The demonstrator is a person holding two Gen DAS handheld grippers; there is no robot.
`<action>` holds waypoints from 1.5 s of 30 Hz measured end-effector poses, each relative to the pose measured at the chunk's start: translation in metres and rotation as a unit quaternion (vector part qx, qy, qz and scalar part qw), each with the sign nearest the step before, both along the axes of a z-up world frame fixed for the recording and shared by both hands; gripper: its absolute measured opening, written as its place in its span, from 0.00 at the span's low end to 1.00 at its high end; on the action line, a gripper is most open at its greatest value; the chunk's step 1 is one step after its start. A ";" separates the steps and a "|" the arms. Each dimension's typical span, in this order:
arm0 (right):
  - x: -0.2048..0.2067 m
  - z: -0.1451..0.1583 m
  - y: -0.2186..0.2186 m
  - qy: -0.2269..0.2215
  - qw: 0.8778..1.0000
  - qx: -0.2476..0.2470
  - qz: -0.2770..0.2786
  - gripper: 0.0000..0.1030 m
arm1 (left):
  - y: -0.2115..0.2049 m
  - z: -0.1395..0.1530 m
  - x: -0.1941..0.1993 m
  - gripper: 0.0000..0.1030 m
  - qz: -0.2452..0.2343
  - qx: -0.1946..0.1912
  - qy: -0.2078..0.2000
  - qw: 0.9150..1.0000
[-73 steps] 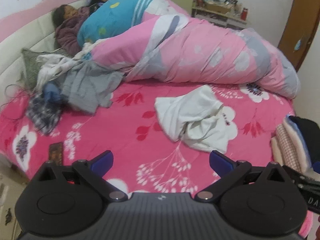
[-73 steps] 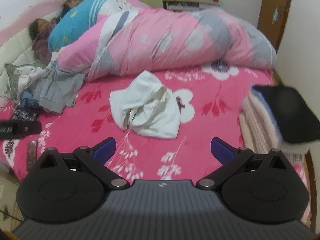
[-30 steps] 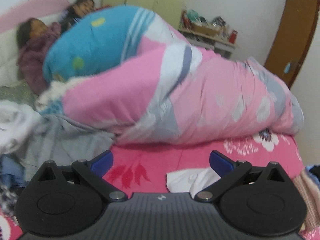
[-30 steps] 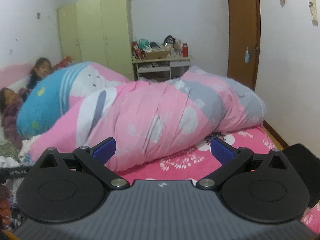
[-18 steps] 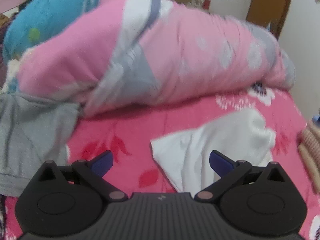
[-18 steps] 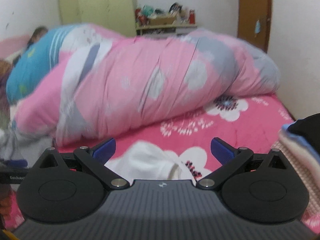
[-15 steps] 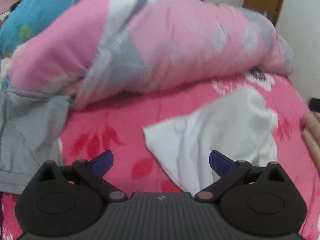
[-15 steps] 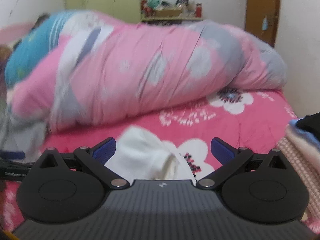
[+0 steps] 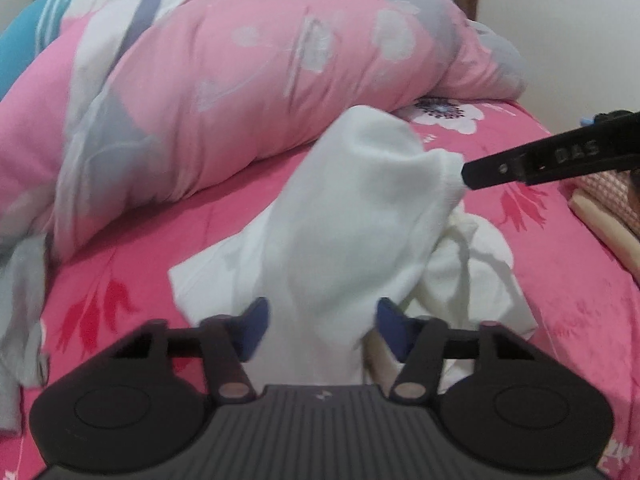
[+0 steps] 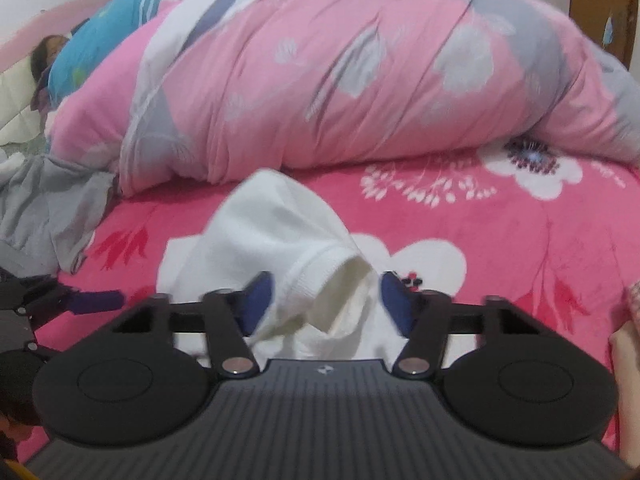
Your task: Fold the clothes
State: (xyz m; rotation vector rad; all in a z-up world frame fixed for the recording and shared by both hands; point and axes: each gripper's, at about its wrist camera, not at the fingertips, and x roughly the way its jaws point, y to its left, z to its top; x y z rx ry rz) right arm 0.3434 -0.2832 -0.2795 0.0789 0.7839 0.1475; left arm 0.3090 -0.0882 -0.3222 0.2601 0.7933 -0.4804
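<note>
A crumpled white garment (image 9: 360, 208) lies on the pink flowered bed sheet (image 9: 560, 280). My left gripper (image 9: 323, 320) is down at its near end, jaws closing, with a bunched fold of white cloth between the blue pads. My right gripper (image 10: 327, 300) is at the garment's ribbed hem (image 10: 320, 264), jaws closing too, with the hem and its opening between the pads. One black finger of the right gripper (image 9: 540, 164) reaches in from the right in the left wrist view, its tip at the garment's raised corner. The left gripper (image 10: 60, 304) shows at the left edge of the right wrist view.
A big rolled pink and grey quilt (image 10: 340, 80) lies across the bed behind the garment. A grey garment (image 10: 48, 200) lies at the left. A stack of folded clothes (image 9: 608, 200) sits at the right edge. A person (image 10: 48, 48) lies at the head of the bed.
Both grippers have dropped from above the quilt down onto the white garment. Their jaws have narrowed from wide open, and white cloth now sits between each pair.
</note>
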 end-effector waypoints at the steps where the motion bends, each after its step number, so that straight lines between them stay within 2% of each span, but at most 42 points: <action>1: 0.000 -0.003 -0.004 0.002 1.000 0.003 0.001 0.36 | -0.004 0.000 -0.001 0.39 -0.007 0.001 -0.005 1.000; 2: 0.000 -0.005 -0.008 0.004 1.000 0.005 0.002 0.33 | -0.008 0.001 -0.002 0.32 -0.015 0.003 -0.011 1.000; 4: 0.001 -0.009 -0.016 0.007 1.000 0.017 0.000 0.22 | -0.017 0.002 -0.005 0.24 -0.031 0.011 -0.023 0.999; 5: 0.003 -0.011 -0.021 0.010 0.999 0.037 -0.001 0.21 | -0.022 0.002 -0.006 0.20 -0.039 0.016 -0.029 0.999; 7: 0.006 -0.014 -0.032 0.017 0.996 0.086 -0.003 0.21 | -0.030 0.002 -0.009 0.15 -0.055 0.024 -0.042 0.997; 10: 0.016 -0.018 -0.046 0.027 0.981 0.190 0.003 0.21 | -0.044 0.003 -0.012 0.15 -0.078 0.028 -0.052 0.995; 13: 0.026 -0.025 -0.052 0.052 0.966 0.254 0.002 0.23 | -0.059 -0.002 -0.012 0.22 -0.096 0.035 -0.052 0.993; 17: 0.039 -0.033 -0.050 0.081 0.954 0.289 0.016 0.19 | -0.074 -0.006 -0.013 0.47 -0.102 0.039 -0.074 0.991; 19: 0.044 -0.034 -0.049 0.084 0.947 0.308 0.036 0.08 | -0.081 -0.007 -0.011 0.51 -0.097 0.046 -0.084 0.991; 25: 0.054 -0.017 -0.033 0.054 0.927 0.357 0.098 0.05 | -0.088 -0.005 0.001 0.53 -0.051 0.044 -0.103 0.992; 27: 0.056 -0.014 -0.030 0.055 0.923 0.366 0.108 0.05 | -0.087 -0.004 0.009 0.44 -0.026 0.041 -0.103 0.994; 29: 0.058 -0.012 -0.028 0.057 0.918 0.375 0.116 0.05 | -0.083 -0.003 0.016 0.19 0.000 0.033 -0.100 0.994; 31: 0.061 -0.010 -0.027 0.055 0.914 0.386 0.116 0.04 | -0.073 -0.001 0.021 0.09 0.023 0.018 -0.094 0.995; 34: 0.061 -0.005 -0.034 0.044 0.915 0.388 0.102 0.05 | -0.057 0.003 0.024 0.07 0.043 0.008 -0.099 0.994; 37: 0.054 0.004 -0.036 0.026 0.932 0.352 0.082 0.07 | -0.044 0.006 0.025 0.07 0.049 0.012 -0.110 0.993; 39: 0.044 0.011 -0.037 0.011 0.947 0.313 0.070 0.08 | -0.040 0.012 0.028 0.06 0.053 0.011 -0.116 0.992; 42: 0.029 0.011 -0.020 0.009 0.975 0.209 0.077 0.10 | -0.034 0.020 0.032 0.06 0.062 0.005 -0.122 0.991; 44: 0.022 0.005 -0.007 0.015 0.985 0.145 0.089 0.18 | -0.029 0.024 0.034 0.06 0.067 0.002 -0.126 0.990; 45: 0.019 0.000 0.000 0.021 0.988 0.118 0.094 0.27 | -0.026 0.025 0.033 0.06 0.069 0.002 -0.128 0.989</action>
